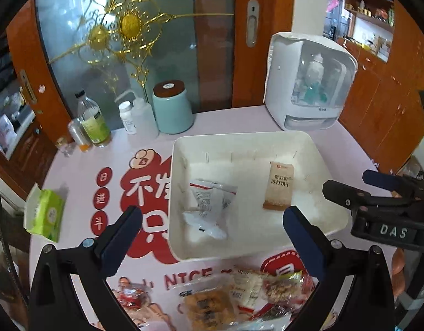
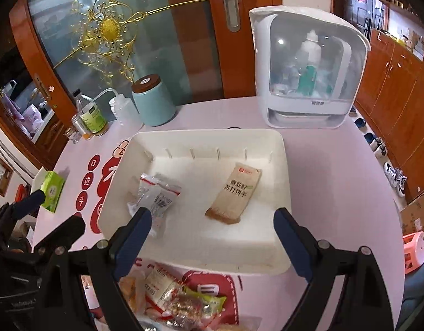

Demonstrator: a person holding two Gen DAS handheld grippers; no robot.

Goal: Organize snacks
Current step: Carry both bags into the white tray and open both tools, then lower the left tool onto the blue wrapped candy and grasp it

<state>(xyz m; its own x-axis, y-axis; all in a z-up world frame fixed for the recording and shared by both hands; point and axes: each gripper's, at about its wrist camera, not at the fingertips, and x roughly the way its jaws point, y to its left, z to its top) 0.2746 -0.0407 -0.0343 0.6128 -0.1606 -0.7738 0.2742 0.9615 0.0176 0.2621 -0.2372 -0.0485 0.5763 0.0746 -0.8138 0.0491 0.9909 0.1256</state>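
A white bin [image 1: 316, 149] [image 2: 285, 149] stands on the table. In it lie a brown cracker packet [image 1: 279, 186] [image 2: 235, 194] and clear white-and-red packets [image 1: 209, 207] [image 2: 156, 195]. A pile of loose snack packets [image 1: 239, 295] [image 2: 178, 298] lies on the table in front of the bin. My left gripper [image 1: 212, 237] is open and empty, above the bin's near edge. My right gripper [image 2: 213, 237] is open and empty, also above the bin's near edge. The right gripper shows in the left wrist view [image 1: 374, 190], the left one in the right wrist view [image 2: 52, 212].
At the table's back stand a teal canister [image 1: 172, 107] [image 2: 154, 102], several bottles [image 1: 93, 121] [image 2: 90, 115] and a white appliance [image 1: 308, 82] [image 2: 308, 71]. A green tissue box [image 1: 45, 215] [image 2: 52, 190] sits at the left edge. Shoes [image 2: 394, 176] lie on the floor right.
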